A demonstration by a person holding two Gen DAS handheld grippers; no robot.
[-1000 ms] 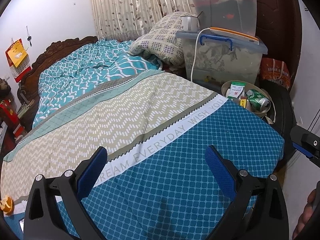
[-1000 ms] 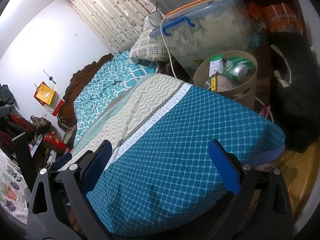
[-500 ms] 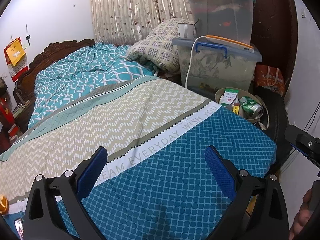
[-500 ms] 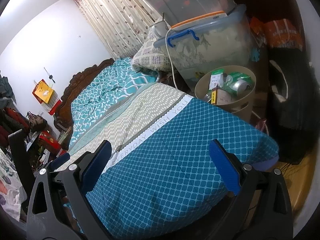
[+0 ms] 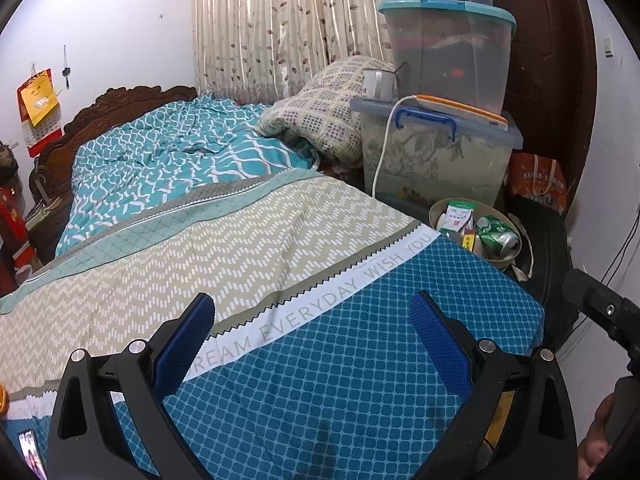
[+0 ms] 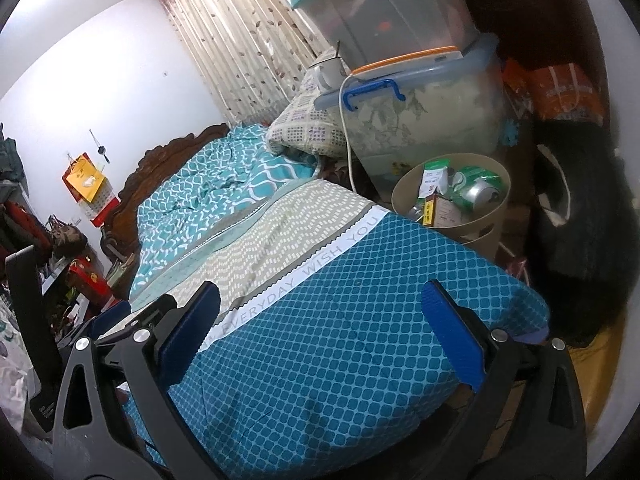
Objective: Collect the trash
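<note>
A beige trash bin (image 5: 440, 208) stands beside the bed's far right corner; it also shows in the right wrist view (image 6: 484, 236). It holds a green can (image 5: 496, 234), a white and green packet (image 5: 454, 216) and a small carton (image 6: 438, 210). My left gripper (image 5: 312, 324) is open and empty above the blue quilt. My right gripper (image 6: 320, 312) is open and empty above the same quilt, nearer the bed's foot corner.
The bed (image 5: 240, 240) fills the middle, with a wooden headboard (image 5: 120, 108) at the far left. Stacked plastic storage boxes (image 5: 436, 152) stand behind the bin, with a white cable (image 5: 380, 152) hanging down. A black bag (image 6: 580, 220) sits right of the bin.
Both grippers have drawn back and risen a little from the bed. The bin looks smaller and lower in both views. Both stay open and empty.
</note>
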